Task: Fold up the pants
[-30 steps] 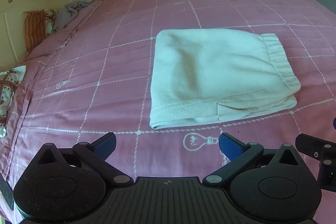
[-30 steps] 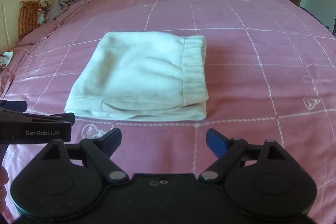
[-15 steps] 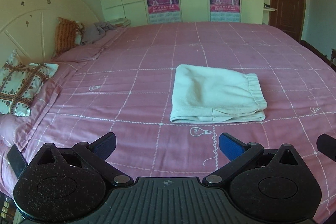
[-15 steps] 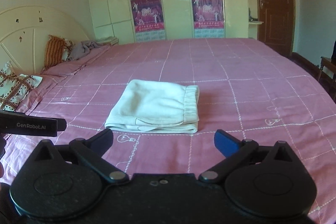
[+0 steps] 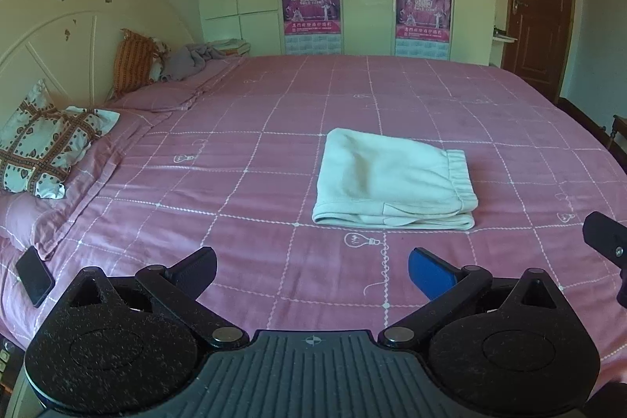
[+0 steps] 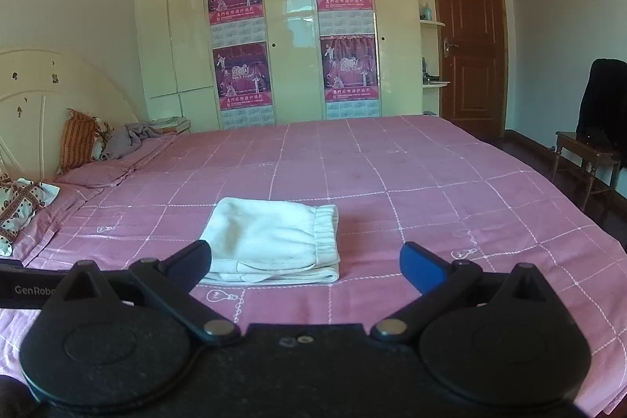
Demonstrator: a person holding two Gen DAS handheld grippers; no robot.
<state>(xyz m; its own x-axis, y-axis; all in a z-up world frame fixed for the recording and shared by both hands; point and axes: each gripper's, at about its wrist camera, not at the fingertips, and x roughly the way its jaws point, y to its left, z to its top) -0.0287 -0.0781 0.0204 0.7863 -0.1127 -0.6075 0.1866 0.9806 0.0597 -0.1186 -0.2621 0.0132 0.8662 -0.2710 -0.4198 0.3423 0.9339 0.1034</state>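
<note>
Both wrist views, bedroom. The cream-white folded fleece pants [image 5: 395, 183] lie flat as a neat rectangular bundle on the pink bedspread with a white grid and light-bulb motifs [image 5: 250, 151], near the middle of the bed and ahead of both my claws, touched by neither. The bundle's long axis runs left to right across each view; the gathered elastic waistband [image 5: 460, 179] forms the right-hand end, the smooth folded edge faces left, and the stacked layers show along the near side, where a small flap sticks out. My left gripper [image 5: 311, 271] is released, its black and blue pads spread wide over bare bedspread with nothing between them. My right gripper [image 6: 305, 261] is likewise released: its jaws have just been opening and stand at full spread, empty, with the pants seen beyond the gap rather than in it. In the right wrist view the black bar of the left tool carries white lettering that reads "GenRobo", cut off by my own claw. Four magenta wall posters with calendar grids [image 6: 237, 10] hang on the cream wardrobe doors [image 6: 188, 26] behind the bed; "2010" is legible on them, the remaining characters too small to read. A black flat phone-like slab [image 5: 34, 275] lies at the bed's left edge, near a heart-patterned pillow [image 5: 43, 147].
</note>
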